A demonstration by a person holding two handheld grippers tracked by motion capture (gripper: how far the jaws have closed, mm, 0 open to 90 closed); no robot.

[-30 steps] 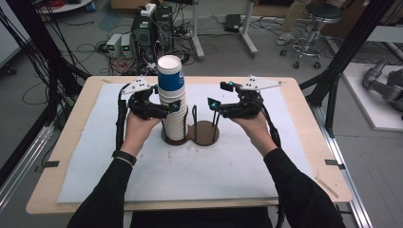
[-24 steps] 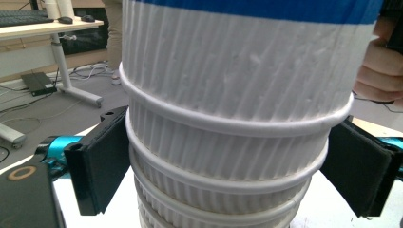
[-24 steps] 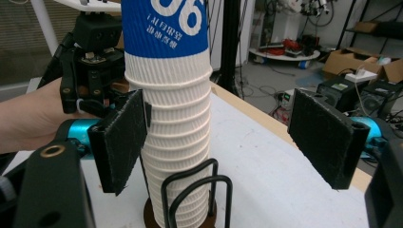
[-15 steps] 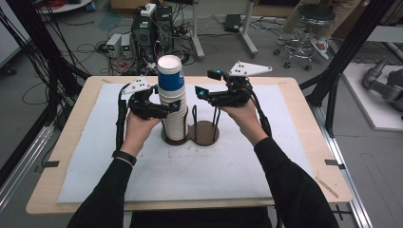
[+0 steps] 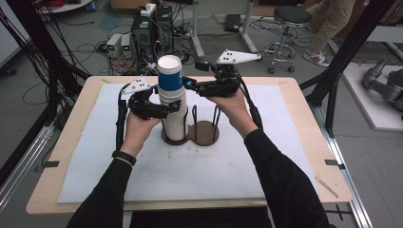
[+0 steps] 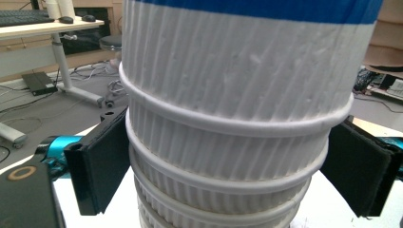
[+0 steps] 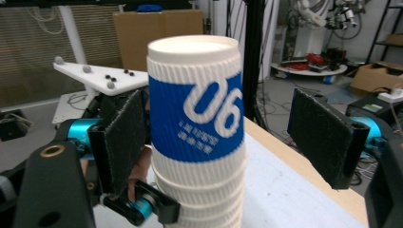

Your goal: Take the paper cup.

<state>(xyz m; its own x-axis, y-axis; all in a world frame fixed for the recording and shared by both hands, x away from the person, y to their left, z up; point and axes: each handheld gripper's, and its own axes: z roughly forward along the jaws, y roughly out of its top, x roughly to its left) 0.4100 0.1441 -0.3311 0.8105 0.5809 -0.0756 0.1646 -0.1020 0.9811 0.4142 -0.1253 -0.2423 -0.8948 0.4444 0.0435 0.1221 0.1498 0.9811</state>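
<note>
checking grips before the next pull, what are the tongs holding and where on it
The left tongs clamp the cup stack on its ribbed sides, below the top cup. The right tongs straddle that top cup, open, holding nothing.

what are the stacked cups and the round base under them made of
Stacked cups: seemingly paper with a ribbed, matte white wall, a printed blue band and rolled rims. Round base: dark brown, flat and dull, perhaps wood or fibreboard, though that can't be told for sure; thin dark rods, likely metal wire, rise from it.

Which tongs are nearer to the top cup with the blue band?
Right. The right tongs are level with the top cup, jaws open around it; the left tongs grip the stack lower down.
</note>
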